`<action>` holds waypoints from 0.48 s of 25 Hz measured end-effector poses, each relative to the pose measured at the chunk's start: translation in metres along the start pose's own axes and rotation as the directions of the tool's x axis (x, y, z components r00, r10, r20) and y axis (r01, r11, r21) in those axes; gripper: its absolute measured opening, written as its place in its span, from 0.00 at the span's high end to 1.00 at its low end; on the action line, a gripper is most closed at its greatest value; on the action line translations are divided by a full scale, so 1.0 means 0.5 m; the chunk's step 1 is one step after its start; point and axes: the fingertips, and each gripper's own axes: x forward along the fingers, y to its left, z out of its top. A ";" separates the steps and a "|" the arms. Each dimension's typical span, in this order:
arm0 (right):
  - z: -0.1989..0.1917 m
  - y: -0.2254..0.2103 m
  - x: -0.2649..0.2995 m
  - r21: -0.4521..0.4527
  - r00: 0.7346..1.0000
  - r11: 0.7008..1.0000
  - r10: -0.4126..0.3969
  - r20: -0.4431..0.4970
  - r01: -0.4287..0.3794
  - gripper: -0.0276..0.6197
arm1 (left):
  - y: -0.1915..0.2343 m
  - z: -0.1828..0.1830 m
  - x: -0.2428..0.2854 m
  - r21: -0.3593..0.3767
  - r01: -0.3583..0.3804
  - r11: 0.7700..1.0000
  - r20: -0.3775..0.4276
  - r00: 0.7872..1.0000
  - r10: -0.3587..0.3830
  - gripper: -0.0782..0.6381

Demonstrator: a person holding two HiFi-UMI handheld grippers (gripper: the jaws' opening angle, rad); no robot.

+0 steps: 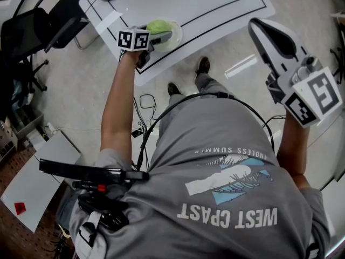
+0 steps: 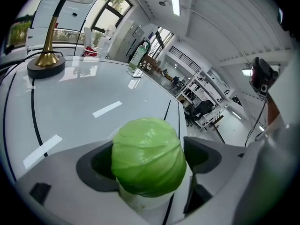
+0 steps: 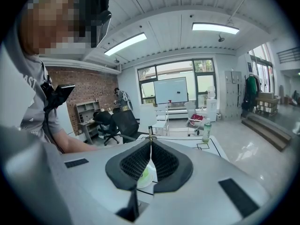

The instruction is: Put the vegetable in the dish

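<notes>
item 1: vegetable (image 1: 157, 27) (image 2: 147, 156). round cabbage head, lime green, glossy, leaves wrapped tight with faint veins and folds. whole, no visible damage. pose: seated in dish, filling it, bulging above and past rim.

item 2: dish (image 1: 178, 36) (image 2: 136, 203). small, round, pale white. mostly covered by cabbage, only strip of rim and wall showing. upright. location: on white counter (image 1: 215, 4), near front edge, resting across black line (image 1: 215, 11) marked on counter surface.
</notes>
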 end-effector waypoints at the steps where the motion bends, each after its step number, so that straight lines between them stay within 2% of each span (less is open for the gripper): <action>1: 0.000 0.000 0.000 0.000 1.000 1.000 0.000 -0.001 0.000 0.95 | 0.002 -0.001 -0.001 0.003 -0.005 1.000 0.000 1.000 0.005 0.31; 9: -0.004 -0.003 0.011 0.003 1.000 1.000 0.006 0.000 -0.006 0.95 | 0.007 -0.009 0.012 0.095 -0.088 0.992 -0.006 0.996 0.089 0.26; 12: -0.004 0.001 0.011 0.002 1.000 1.000 0.009 0.002 -0.009 0.95 | 0.009 -0.017 0.020 0.156 -0.133 0.979 -0.024 0.990 0.138 0.24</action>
